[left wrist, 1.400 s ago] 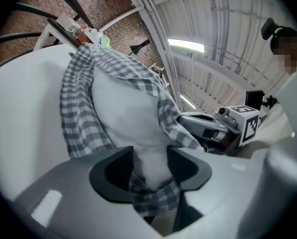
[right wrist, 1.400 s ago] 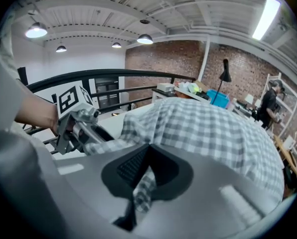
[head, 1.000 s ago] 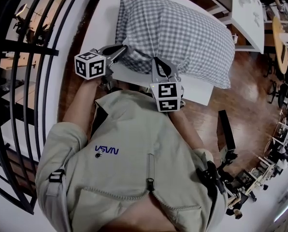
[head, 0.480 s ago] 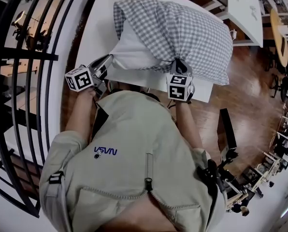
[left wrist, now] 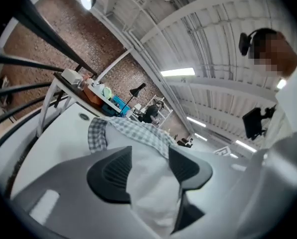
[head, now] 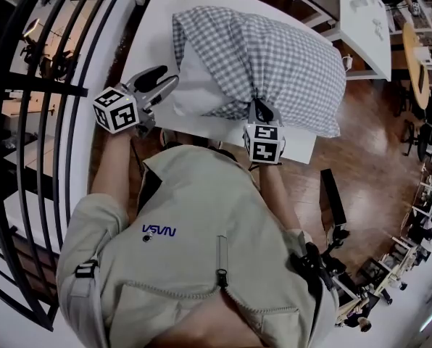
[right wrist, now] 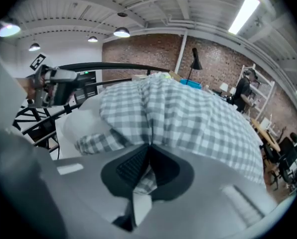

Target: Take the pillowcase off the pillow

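pillowcase (head: 288,56) edge pinched between right hand-held gripper (head: 260,109) jaws

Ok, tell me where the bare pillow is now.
Head view, left of centre: the pillow pokes out at the left end of the checked pillowcase, on the white table.

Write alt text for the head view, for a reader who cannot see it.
The right claw is shut on the checked pillowcase, part-way off a white pillow on a white table. The left claw is opening its jaws, the pillow's bared corner between them.
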A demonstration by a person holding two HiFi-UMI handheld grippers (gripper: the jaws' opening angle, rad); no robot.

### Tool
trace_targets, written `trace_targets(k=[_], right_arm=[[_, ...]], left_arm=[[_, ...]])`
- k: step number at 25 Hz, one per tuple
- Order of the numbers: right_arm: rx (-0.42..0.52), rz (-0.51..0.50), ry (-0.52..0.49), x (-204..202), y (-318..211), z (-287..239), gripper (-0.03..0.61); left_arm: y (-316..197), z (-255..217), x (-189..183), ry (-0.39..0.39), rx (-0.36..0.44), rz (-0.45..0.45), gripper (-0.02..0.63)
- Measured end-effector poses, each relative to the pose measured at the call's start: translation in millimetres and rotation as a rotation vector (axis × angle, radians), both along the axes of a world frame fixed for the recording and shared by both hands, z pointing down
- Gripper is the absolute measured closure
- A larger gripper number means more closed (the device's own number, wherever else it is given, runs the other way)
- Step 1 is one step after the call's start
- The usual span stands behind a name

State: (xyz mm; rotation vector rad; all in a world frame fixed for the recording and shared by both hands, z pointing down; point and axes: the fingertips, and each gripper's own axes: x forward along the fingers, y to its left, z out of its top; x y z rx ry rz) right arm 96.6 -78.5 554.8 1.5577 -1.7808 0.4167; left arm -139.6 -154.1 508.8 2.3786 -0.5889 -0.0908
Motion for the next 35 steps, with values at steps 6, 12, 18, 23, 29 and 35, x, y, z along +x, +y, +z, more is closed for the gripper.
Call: trace_targets(k=[6, 12, 18, 23, 29, 35], right_arm=[[0.008, -0.029, -0.079, -23.3, -1.2, -22.5, 0.522], [0.230, -0.189, -0.165, -73.6, -32.6, -118.0, 0.481], [0.192, -0.406, -0.060, -114.2, -119.1, -123.0, 0.387], [-0.021, -0.537, 0.161, -140.0, -148.4, -65.9, 0.416], [0.088, -0.464, 0.155, -131.3, -172.5, -87.7, 0.568], [0.225, -0.231, 0.207, -49.7, -211.0, -129.2, 0.572]], left_arm=[[-58.7, 53.7, 66.7, -0.036, -0.199, 0.057, 0.313], [-35.7, 37.3, 79.8, -0.107, -0.053, 0.095, 0.566], [28.9, 21.5, 96.7, -0.199, 0.093, 0.133, 0.580], [39.5, 14.1, 95.0, -0.231, 0.135, 0.078, 0.582], [39.6, -2.5, 82.2, -0.257, 0.199, 0.047, 0.588], [63.0, -22.5, 66.0, -0.216, 0.253, 0.083, 0.589]])
